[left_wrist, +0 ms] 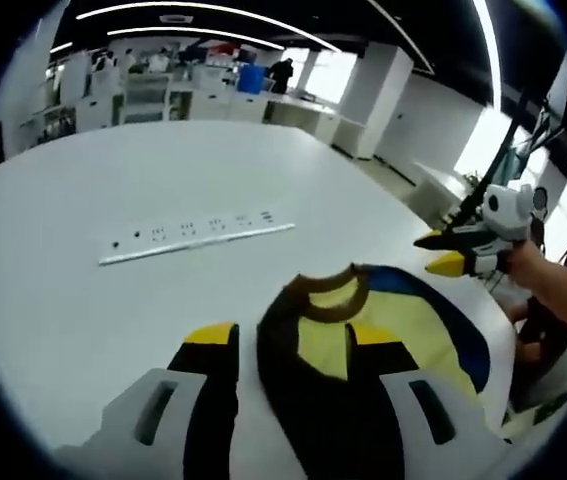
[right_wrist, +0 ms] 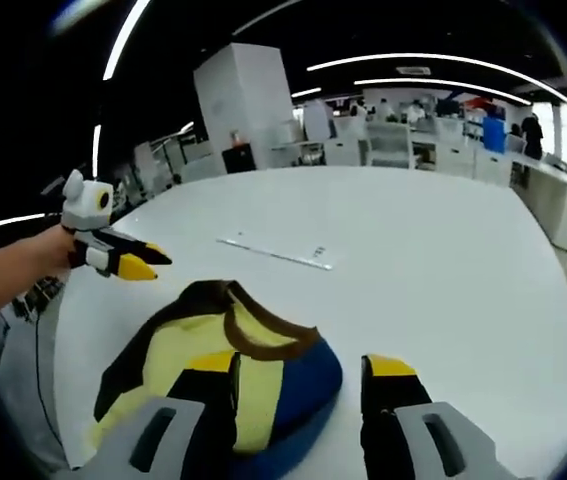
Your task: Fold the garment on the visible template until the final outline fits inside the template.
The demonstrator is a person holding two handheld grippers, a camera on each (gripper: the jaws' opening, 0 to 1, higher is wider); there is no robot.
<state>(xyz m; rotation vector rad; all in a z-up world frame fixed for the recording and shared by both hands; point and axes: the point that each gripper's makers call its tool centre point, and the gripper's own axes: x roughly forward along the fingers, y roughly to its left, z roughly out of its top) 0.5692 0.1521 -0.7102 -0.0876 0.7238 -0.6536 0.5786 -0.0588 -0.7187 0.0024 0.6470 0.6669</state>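
A crumpled garment [left_wrist: 403, 320], yellow, black and blue with a brown collar, lies bunched at the near edge of the white table [left_wrist: 113, 170]. My left gripper [left_wrist: 293, 335] is open, its jaws straddling the garment's black and yellow part just above the cloth. The right gripper [left_wrist: 440, 253] hovers over the garment's far right side, held by a hand. In the right gripper view the same garment [right_wrist: 253, 350] lies low and left. My right gripper [right_wrist: 301, 365] is open, its left jaw over the cloth and its right jaw over bare table. The left gripper [right_wrist: 143, 262] hangs above the garment's left end.
A white socket strip [left_wrist: 198, 238] lies flat on the table beyond the garment, also seen as the strip [right_wrist: 278, 252]. The table's edge runs close by the garment [right_wrist: 73, 400], with floor and cables below. Desks and shelves stand far behind.
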